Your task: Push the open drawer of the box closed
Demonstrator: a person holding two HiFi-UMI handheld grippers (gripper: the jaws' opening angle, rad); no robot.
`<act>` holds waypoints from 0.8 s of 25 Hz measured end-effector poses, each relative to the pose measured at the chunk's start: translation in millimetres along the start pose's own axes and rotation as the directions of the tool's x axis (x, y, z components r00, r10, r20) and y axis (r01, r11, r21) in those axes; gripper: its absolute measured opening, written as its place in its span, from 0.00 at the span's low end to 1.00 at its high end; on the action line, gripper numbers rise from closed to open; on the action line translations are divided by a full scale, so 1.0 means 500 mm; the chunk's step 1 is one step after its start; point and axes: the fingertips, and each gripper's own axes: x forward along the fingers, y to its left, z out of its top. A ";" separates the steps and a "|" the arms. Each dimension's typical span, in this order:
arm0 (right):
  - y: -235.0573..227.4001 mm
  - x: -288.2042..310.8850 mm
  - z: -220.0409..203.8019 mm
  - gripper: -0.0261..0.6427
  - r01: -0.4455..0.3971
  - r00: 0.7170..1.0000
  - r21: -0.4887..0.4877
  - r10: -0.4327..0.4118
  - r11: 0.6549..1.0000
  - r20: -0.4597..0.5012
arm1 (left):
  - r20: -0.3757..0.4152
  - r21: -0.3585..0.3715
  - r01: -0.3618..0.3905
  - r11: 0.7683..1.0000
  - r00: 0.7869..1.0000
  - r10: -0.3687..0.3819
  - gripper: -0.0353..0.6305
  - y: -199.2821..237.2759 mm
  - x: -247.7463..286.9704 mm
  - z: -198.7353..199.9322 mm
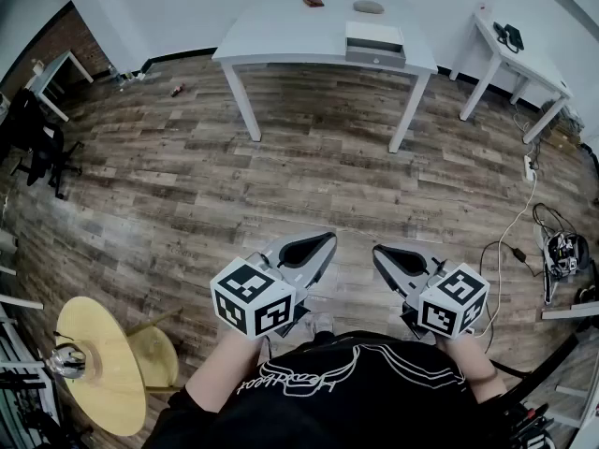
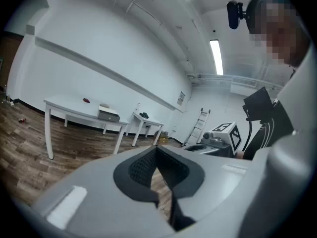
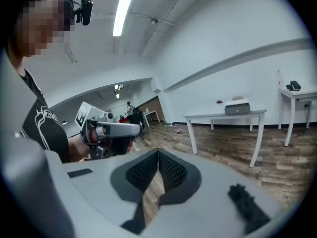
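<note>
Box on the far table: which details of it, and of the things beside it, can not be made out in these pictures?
- Box, head view: too far and small to tell how far its drawer is open.
- Box in both gripper views: tiny, front not readable.
- Reddish item and grey item on the table: too small to identify in any view.

The floor (image 1: 187, 176) is matt, grainy wood; the counter (image 1: 281, 31) is smooth matt white. The left gripper (image 1: 328, 238) and right gripper (image 1: 378, 250) are matt grey plastic, their jaws lined with ribbed black pads (image 2: 141, 165).
</note>
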 end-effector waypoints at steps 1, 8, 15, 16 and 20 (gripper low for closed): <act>-0.014 0.021 0.025 0.05 0.013 1.000 -0.001 -0.013 1.000 0.020 | 0.009 0.005 -0.001 1.000 1.000 0.001 0.06 0.024 0.002 0.023; -0.128 0.119 0.110 0.05 0.055 0.996 0.025 -0.056 0.998 0.064 | 0.030 0.026 -0.011 1.000 0.999 0.010 0.06 0.160 0.054 0.120; -0.339 0.209 0.143 0.05 0.089 0.994 0.077 -0.094 0.993 0.061 | -0.005 0.020 -0.002 1.000 1.000 0.002 0.06 0.306 0.221 0.151; -0.379 0.228 0.155 0.05 0.094 0.993 0.084 -0.099 0.992 0.062 | -0.013 0.008 -0.011 1.000 1.000 0.011 0.06 0.341 0.250 0.158; -0.547 0.300 0.222 0.05 0.109 0.991 0.102 -0.116 0.989 0.070 | -0.062 0.012 -0.016 1.000 0.998 0.017 0.06 0.464 0.383 0.217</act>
